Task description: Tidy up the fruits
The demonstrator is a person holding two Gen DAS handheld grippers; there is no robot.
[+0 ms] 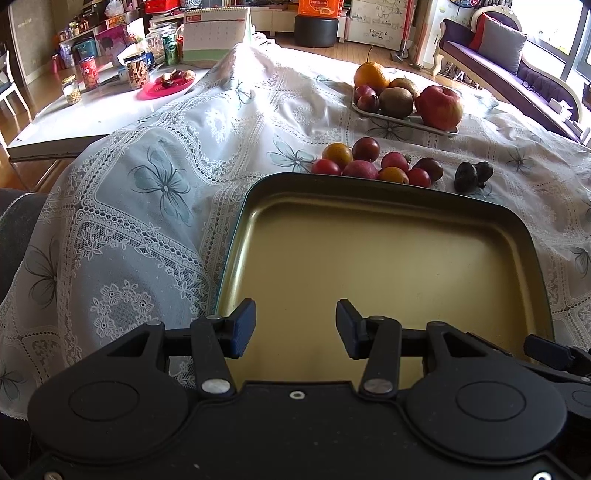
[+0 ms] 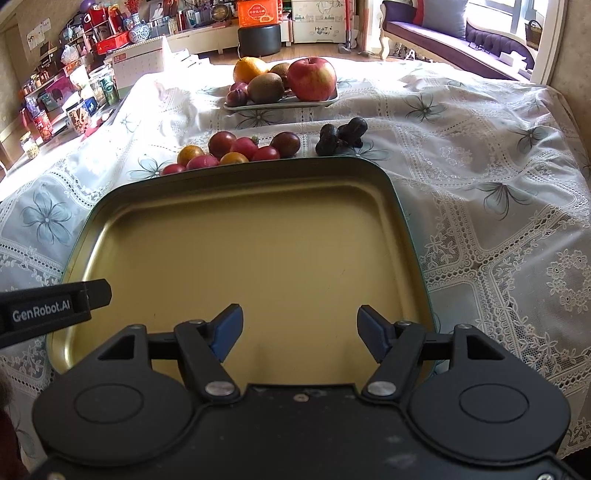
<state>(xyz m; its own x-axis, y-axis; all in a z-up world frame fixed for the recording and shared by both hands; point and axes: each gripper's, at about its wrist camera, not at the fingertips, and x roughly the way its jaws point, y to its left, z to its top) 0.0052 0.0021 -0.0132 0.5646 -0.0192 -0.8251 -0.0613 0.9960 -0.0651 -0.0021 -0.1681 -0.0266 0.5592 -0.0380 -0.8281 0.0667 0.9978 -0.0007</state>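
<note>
Over the gold tray [image 1: 388,251], left hand-held gripper [image 1: 295,328] wide open, empty

Home living room, purple sofa [image 1: 517,62], lace tablecloth [image 1: 147,206], cluttered shelves [image 2: 74,44], desk calendar [image 1: 216,35]

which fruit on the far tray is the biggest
The red apple at the right end of the white tray; it stands taller and wider than the kiwis, plums and orange beside it.

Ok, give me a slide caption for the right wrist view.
Open right gripper hovers over empty gold metal tray; small red and orange fruits lie loose on white lace tablecloth.
</note>
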